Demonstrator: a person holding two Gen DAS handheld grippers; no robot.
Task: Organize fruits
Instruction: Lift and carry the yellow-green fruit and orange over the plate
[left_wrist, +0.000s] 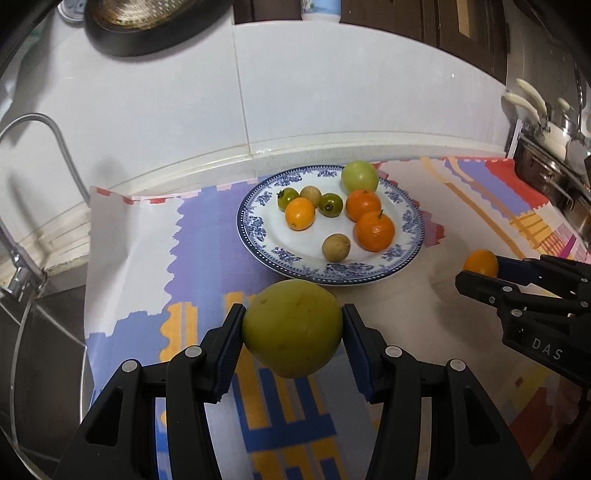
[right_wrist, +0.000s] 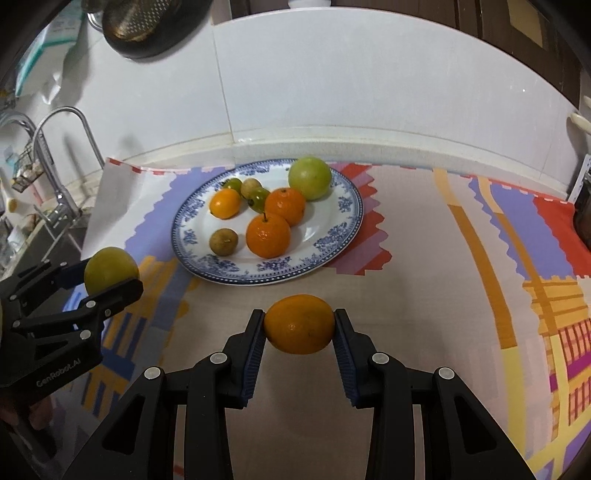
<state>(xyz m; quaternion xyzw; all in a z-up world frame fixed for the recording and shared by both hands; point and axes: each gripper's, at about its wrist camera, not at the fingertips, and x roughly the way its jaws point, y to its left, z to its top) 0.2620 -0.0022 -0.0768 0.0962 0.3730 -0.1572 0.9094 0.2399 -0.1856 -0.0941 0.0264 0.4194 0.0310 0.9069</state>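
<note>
The left gripper is closed part-way on a big yellow-green fruit, its blue pads pressed to both sides, and holds it clear of the cloth; the right gripper is closed narrower on a small orange fruit, pinched the same way, left and right. Both held fruits hang on the near side of the plate, the green one to the left and the orange one to the right, well apart from each other; nothing lies between either fruit and the plate's near rim.

The plate, white with a blue flowered border, sits on a patterned cloth of purple, orange, red and white blocks; on it lie a pale green fruit at the far rim, two oranges touching one another, a smaller orange one, two dark green fruits and two brown round ones; the near left part of the plate is bare.

Beyond the cloth rises a white tiled wall; a tap stands over a sink at the left; a metal pot with pale handles stands at the far right edge, near the cloth's corner; a dark strainer hangs high on the wall.
</note>
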